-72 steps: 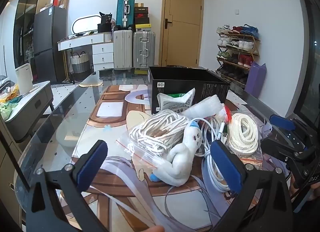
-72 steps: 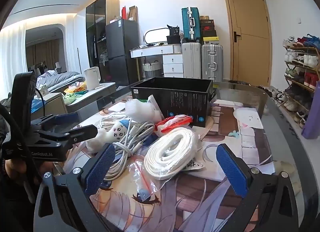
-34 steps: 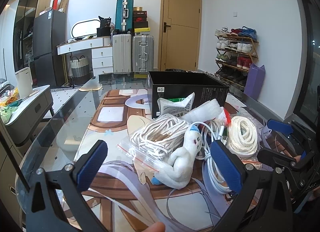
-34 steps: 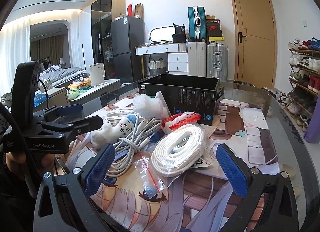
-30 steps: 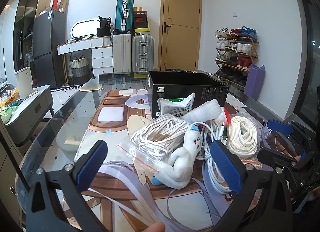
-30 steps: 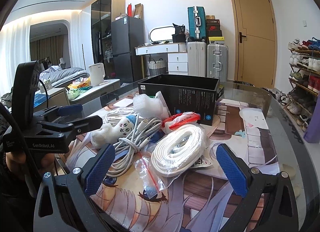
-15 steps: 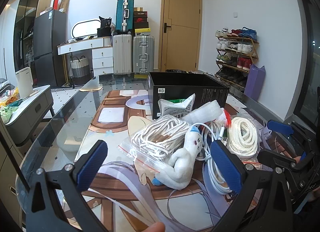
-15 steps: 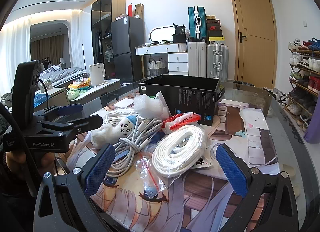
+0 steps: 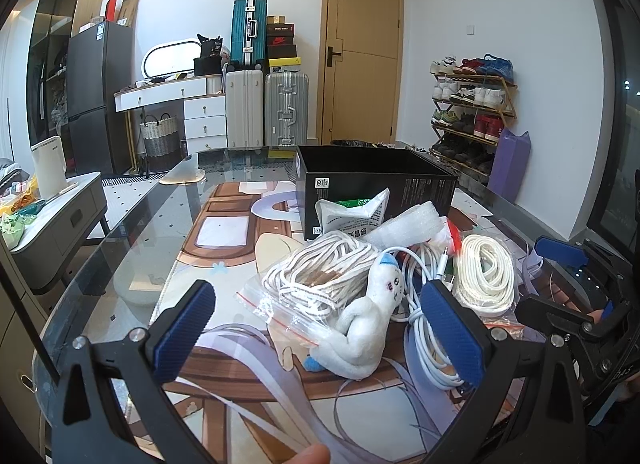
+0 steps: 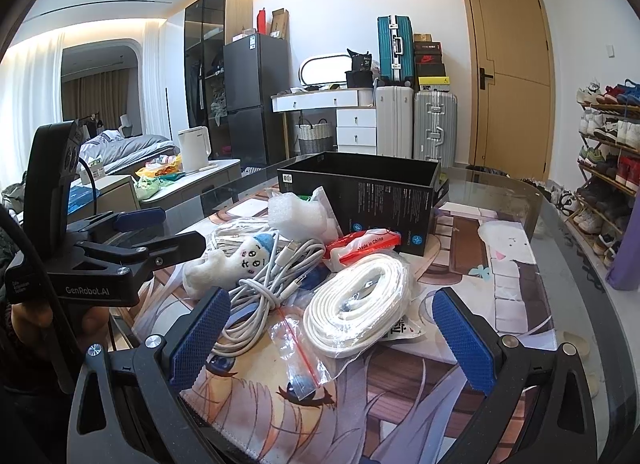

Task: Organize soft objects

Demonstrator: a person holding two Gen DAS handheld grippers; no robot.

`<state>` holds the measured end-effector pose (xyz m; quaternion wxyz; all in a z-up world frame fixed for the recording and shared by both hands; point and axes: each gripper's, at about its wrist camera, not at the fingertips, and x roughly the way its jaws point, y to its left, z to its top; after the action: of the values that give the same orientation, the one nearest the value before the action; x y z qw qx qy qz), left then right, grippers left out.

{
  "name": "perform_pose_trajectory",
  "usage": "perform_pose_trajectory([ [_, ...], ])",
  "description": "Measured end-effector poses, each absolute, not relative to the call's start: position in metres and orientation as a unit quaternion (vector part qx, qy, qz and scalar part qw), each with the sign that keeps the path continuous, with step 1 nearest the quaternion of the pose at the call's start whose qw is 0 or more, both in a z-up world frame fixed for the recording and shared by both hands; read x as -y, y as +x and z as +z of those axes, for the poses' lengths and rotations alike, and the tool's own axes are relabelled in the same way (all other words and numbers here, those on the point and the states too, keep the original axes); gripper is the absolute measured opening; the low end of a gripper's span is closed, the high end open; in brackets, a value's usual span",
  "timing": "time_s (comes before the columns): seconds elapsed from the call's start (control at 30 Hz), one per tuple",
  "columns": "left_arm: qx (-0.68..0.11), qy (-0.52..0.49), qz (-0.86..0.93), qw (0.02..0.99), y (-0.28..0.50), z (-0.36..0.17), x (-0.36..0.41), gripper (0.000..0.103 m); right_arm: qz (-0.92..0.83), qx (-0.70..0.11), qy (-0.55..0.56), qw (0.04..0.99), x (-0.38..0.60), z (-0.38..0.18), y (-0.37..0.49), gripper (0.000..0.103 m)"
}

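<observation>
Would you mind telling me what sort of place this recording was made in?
Most likely a lived-in flat: a shoe rack beside the wooden door, suitcases by a dresser, and a bed beyond.

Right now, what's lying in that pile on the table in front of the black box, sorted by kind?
Rope or cord coils in clear bags: 2, a thin cord bundle and a flat white coil
White charging cable bundles: 1
Plush toys: 1
Foam wrap pieces: 1
Soft packets: 2, white and red
Total: 7
</observation>
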<state>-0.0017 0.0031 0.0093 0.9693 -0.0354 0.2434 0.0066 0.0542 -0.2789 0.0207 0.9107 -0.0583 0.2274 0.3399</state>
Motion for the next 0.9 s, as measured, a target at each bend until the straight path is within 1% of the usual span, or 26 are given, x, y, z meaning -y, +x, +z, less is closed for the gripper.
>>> perform_pose_trajectory([
  [0.9,-0.244,-0.034,0.005,0.969,-0.0007,0.0123,-0.0032,0.103,0.349,-0.25,-0.058,0.901,0.2754,0.0161,0.0639,0.103],
])
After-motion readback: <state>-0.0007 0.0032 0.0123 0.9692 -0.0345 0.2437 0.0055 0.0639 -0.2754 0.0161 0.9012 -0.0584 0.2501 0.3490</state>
